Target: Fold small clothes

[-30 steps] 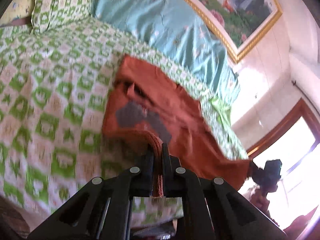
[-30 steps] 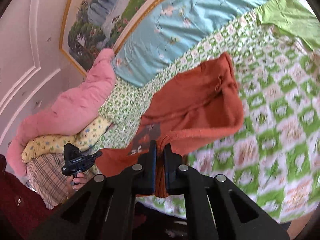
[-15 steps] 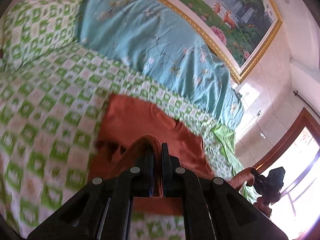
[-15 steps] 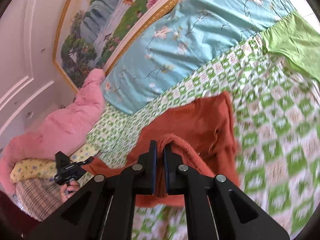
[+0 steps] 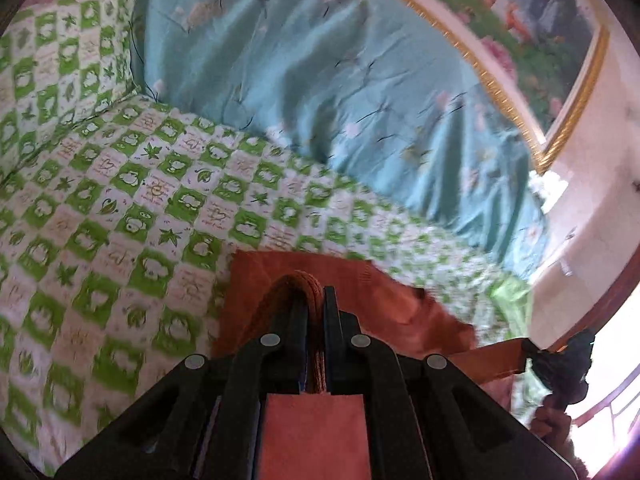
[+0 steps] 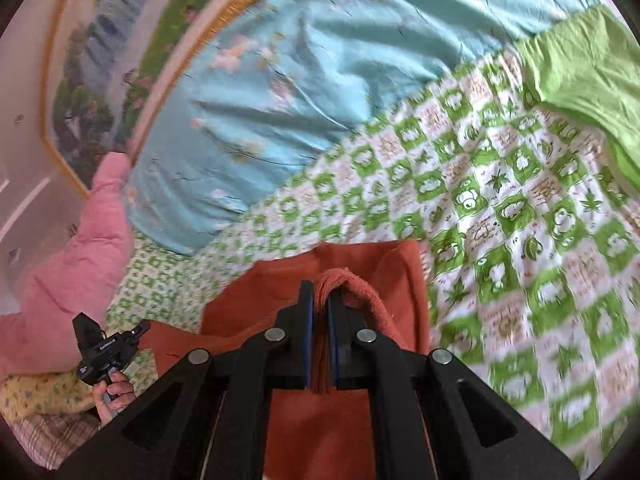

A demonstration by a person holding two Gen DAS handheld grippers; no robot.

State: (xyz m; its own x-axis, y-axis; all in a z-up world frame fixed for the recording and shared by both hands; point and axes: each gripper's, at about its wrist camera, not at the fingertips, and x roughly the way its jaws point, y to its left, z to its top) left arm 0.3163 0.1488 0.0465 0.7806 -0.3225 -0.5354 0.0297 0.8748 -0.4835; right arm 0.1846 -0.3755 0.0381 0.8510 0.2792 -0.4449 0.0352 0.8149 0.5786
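Note:
A rust-orange knit garment [image 5: 256, 280] lies on the green-and-white checked bedspread [image 5: 100, 220], its near edge lifted. My left gripper [image 5: 316, 300] is shut on a bunched ribbed edge of it. My right gripper [image 6: 320, 300] is shut on another bunched edge of the same garment [image 6: 380, 272]. Both hold the cloth above the bed, folded toward the far side. The right gripper also shows in the left wrist view [image 5: 560, 364], and the left gripper in the right wrist view [image 6: 104, 352].
A light blue flowered quilt [image 5: 320, 80] lies along the far side under a gold-framed painting [image 5: 540, 20]. A green cloth [image 6: 580, 72] lies at the bed's right. A pink blanket [image 6: 68, 272] and pillows are piled at the left. A window [image 5: 608, 392] is at right.
Both grippers have carried the held edges of the garment forward toward the blue quilt. The garment's open spread has shrunk in view as its near part folds over the far part.

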